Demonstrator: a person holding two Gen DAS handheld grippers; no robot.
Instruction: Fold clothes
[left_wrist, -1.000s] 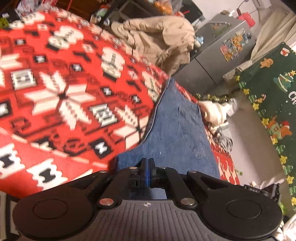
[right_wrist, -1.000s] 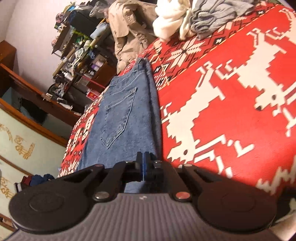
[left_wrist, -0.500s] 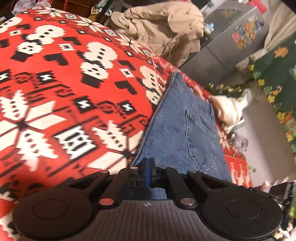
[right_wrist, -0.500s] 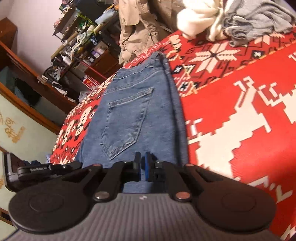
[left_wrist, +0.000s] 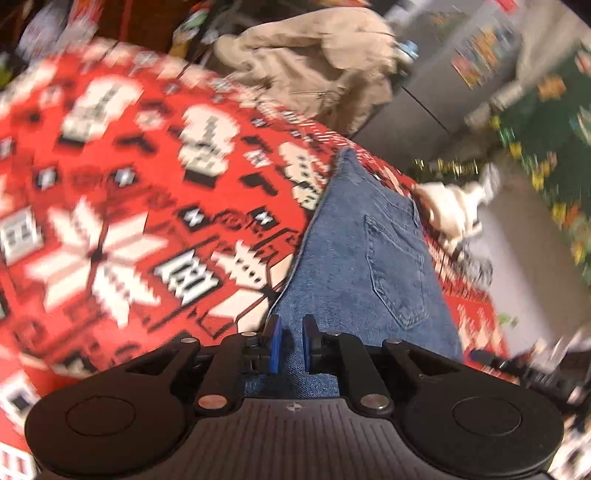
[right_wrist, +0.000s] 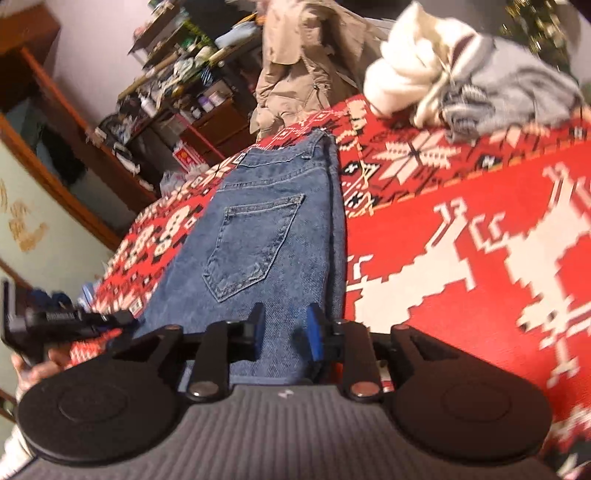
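Jeans lay folded lengthwise on the red patterned blanket, back pocket up, and both tongs had just let go: the left gripper had opened a crack, the right gripper wider, and neither pinched any denim. So that fold looked done, with plenty of bare blanket on both sides for 1 more, though the clothes pile crowded the far edge.
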